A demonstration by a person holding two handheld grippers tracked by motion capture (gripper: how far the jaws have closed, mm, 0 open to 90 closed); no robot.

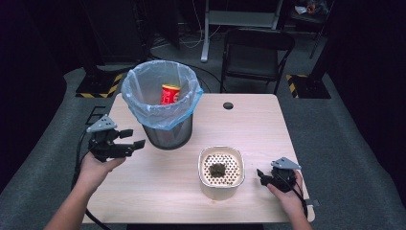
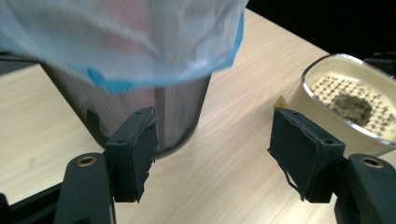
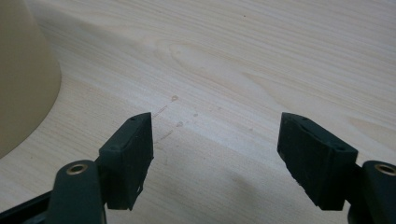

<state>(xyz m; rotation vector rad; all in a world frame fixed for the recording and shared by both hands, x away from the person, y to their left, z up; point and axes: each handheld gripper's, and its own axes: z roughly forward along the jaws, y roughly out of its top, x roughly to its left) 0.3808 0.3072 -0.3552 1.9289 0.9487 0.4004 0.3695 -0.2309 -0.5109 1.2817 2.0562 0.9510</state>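
Beside a mesh wastebasket (image 1: 165, 125) holding a red can (image 1: 169, 94), the left gripper (image 1: 128, 139) stands wide and empty; the right gripper (image 1: 261, 175) gapes near a cream container (image 1: 221, 188).

**Light wooden table carrying a bin and a cream container**

A light wooden table (image 1: 258, 124) is standing on a grey floor. A black mesh waste bin (image 1: 167, 134), lined with a pale blue plastic bag (image 1: 143, 103), is sitting on the far left part of the table top. A cream container (image 1: 221, 184) with a perforated insert is resting near the front edge, to the right of the bin and apart from it. A round cable hole (image 1: 228, 106) is showing near the far edge.
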